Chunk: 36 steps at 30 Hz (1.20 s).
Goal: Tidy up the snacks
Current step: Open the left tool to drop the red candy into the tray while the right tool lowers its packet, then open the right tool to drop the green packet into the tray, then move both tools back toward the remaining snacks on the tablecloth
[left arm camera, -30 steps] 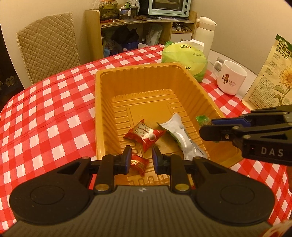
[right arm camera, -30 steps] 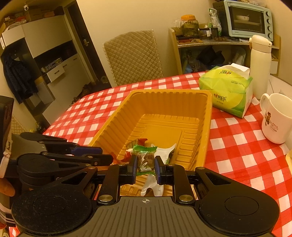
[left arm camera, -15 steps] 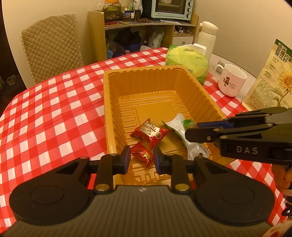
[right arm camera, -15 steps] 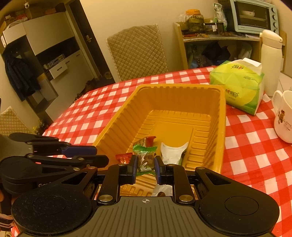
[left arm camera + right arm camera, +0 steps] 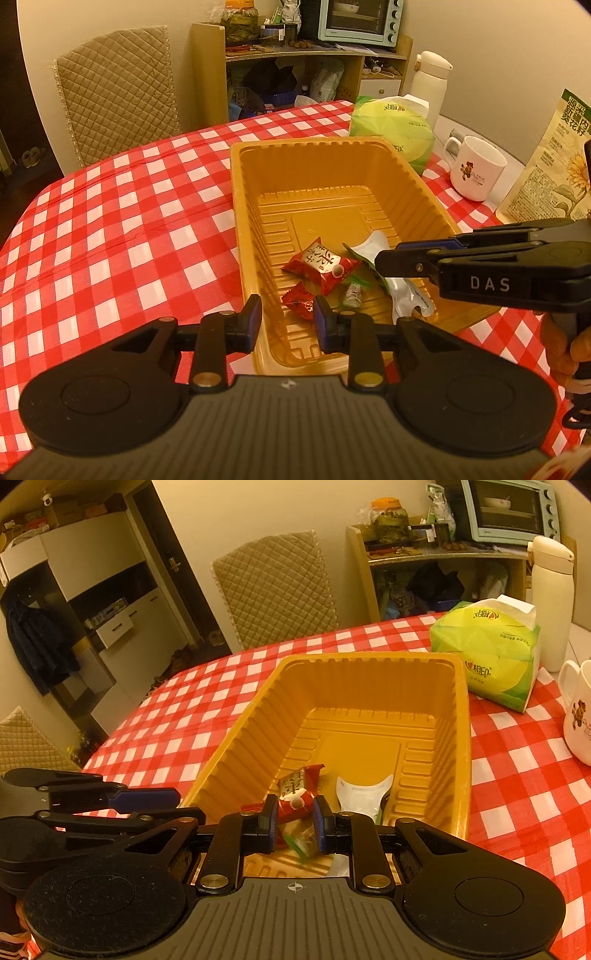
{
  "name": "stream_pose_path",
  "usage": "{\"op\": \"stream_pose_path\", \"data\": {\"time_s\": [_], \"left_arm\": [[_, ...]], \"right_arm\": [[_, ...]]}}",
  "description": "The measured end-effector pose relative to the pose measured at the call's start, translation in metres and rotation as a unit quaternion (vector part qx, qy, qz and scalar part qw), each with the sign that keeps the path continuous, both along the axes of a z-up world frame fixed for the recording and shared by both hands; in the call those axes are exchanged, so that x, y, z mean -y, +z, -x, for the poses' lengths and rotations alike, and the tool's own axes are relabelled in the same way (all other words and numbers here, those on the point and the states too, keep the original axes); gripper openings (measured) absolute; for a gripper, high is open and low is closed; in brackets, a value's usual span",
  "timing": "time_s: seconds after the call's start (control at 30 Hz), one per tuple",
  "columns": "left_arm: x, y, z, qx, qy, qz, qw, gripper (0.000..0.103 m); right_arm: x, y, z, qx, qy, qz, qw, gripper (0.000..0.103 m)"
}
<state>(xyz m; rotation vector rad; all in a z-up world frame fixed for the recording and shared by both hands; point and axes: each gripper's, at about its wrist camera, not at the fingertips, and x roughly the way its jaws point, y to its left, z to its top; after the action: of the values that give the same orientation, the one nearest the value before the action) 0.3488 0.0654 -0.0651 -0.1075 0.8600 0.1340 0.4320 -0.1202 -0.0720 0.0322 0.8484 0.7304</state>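
An orange plastic tray (image 5: 236, 206) (image 5: 369, 657) sits on the red-checked tablecloth. In it lie a large red packet (image 5: 321, 264) (image 5: 295, 790), a white packet (image 5: 410, 295) (image 5: 360, 794) and a small red candy (image 5: 298, 303). My left gripper (image 5: 286, 314) (image 5: 184, 806) hangs over the tray's near end. Its jaws are opening and nothing is between them. My right gripper (image 5: 294, 808) (image 5: 384, 260) reaches in from the right with its jaws close together. A small green packet (image 5: 353, 293) (image 5: 301, 843) is loose just below its tips, blurred in the right wrist view.
Behind the tray stands a green tissue pack (image 5: 391, 125) (image 5: 487, 653). To its right are a white mug (image 5: 476, 168), a cream flask (image 5: 550, 602) and a sunflower-seed bag (image 5: 554, 166). A quilted chair (image 5: 118, 88) stands at the table's far side. A hand (image 5: 565, 350) holds the right gripper.
The small red candy left the left gripper's jaws and now lies in the tray; those jaws widened and drew back. The green packet dropped from between the right gripper's tips.
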Motion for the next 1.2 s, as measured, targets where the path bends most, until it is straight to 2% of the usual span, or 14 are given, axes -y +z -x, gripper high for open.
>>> {"op": "stream_pose_path", "data": {"time_s": [0.43,0.5,0.53,0.57,0.73,0.8,0.87,1.07,1.2], "left_arm": [[0.002,0.014,0.021,0.019,0.003,0.003,0.9998,0.034],[0.001,0.017,0.028,0.022,0.006,0.005,0.9997,0.038],[0.000,0.019,0.033,0.024,0.009,0.005,0.9997,0.042],[-0.001,0.020,0.037,0.026,0.012,0.005,0.9996,0.044],[-0.005,0.030,0.060,0.036,0.021,0.006,0.9991,0.057],[-0.005,0.035,0.070,0.043,0.021,0.008,0.9988,0.060],[-0.005,0.039,0.080,0.046,0.022,0.009,0.9987,0.068],[-0.005,0.051,0.115,0.055,0.028,0.012,0.9980,0.079],[-0.003,0.056,0.139,0.059,0.028,0.015,0.9977,0.084]], "right_arm": [[0.013,0.011,0.015,0.005,-0.010,-0.009,1.000,0.024],[0.020,0.014,0.020,0.007,-0.016,-0.009,1.000,0.037],[0.024,0.016,0.023,0.010,-0.022,-0.010,1.000,0.052],[0.027,0.017,0.026,0.014,-0.029,-0.012,0.999,0.063],[0.046,0.028,0.043,0.026,-0.053,-0.017,0.998,0.067],[0.053,0.034,0.050,0.027,-0.061,-0.025,0.997,0.069],[0.058,0.038,0.057,0.028,-0.068,-0.028,0.997,0.072],[0.069,0.050,0.082,0.035,-0.077,-0.031,0.996,0.082],[0.072,0.053,0.103,0.038,-0.072,-0.028,0.996,0.086]]}}
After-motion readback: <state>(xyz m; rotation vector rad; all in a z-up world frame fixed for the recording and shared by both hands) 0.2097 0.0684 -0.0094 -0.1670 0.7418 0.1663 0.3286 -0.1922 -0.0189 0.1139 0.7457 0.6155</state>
